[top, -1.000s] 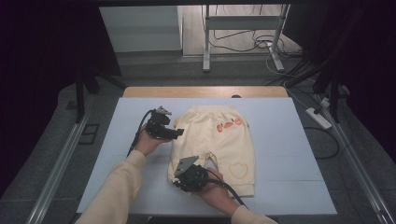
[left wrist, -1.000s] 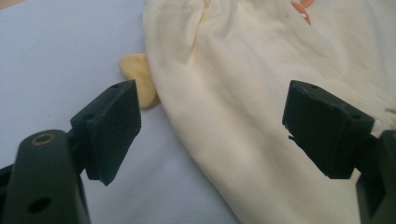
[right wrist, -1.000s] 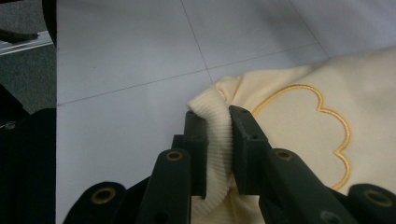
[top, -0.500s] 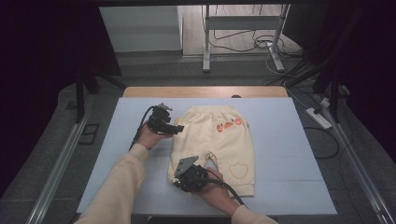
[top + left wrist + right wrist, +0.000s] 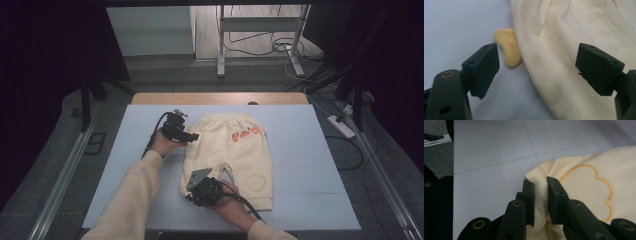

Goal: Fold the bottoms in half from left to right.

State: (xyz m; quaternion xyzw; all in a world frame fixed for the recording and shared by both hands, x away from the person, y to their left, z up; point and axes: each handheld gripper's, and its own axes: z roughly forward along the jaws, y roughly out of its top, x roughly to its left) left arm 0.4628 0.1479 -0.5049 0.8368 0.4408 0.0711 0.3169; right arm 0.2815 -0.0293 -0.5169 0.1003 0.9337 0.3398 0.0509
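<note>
Worktop [image 5: 310,165], pale blue, carried one pair of cream trousers [image 5: 240,150] laid flat at its centre, waistband at the far side. Right hand-held gripper [image 5: 541,192] was clenched on a ribbed leg cuff [image 5: 539,195], presumably to anchor or lift it. Left hand-held gripper [image 5: 536,70] stood released, straddling the waist-side edge, apparently positioned for a grasp.

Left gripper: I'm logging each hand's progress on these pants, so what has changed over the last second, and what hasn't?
The left gripper has edged toward the side of the cream pants and slightly down; its jaws are open, straddling the fabric's edge without gripping it. The right gripper stayed put, clamped on the ribbed cuff. The pants lie as before on the blue table.
</note>
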